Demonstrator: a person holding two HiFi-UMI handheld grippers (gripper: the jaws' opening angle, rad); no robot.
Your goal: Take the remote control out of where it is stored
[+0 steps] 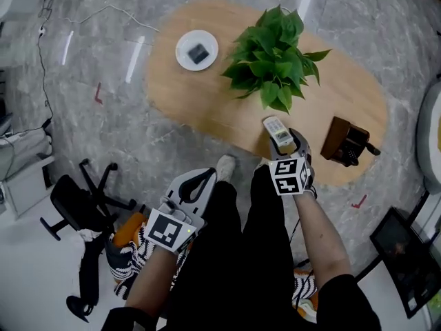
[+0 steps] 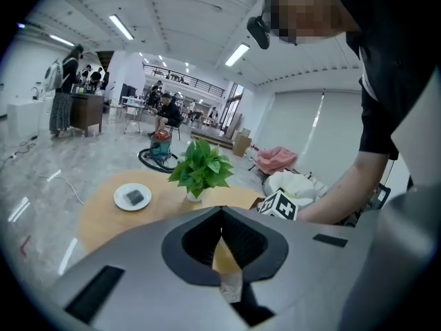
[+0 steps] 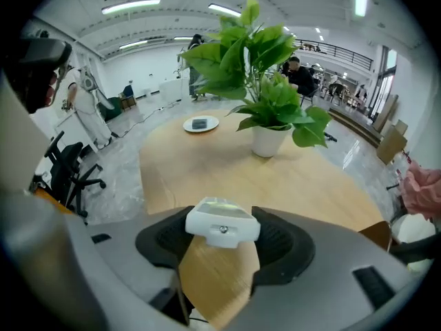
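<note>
A white remote control (image 1: 275, 128) is clamped between the pads of my right gripper (image 1: 288, 145), just above the near edge of the oval wooden table (image 1: 207, 98). In the right gripper view the remote's end (image 3: 222, 224) faces the camera, with the jaws closed against its sides. The dark brown wooden holder (image 1: 346, 142) stands on the table to the right of that gripper. My left gripper (image 1: 204, 178) hangs off the table by the person's left leg, and its fingertips meet with nothing between them (image 2: 221, 216).
A leafy potted plant (image 1: 272, 57) stands mid-table, beyond the remote. A white plate (image 1: 197, 49) with a small dark object lies at the far left end. A black office chair (image 1: 83, 198) and bags are on the floor at left, a dark screen (image 1: 406, 250) at right.
</note>
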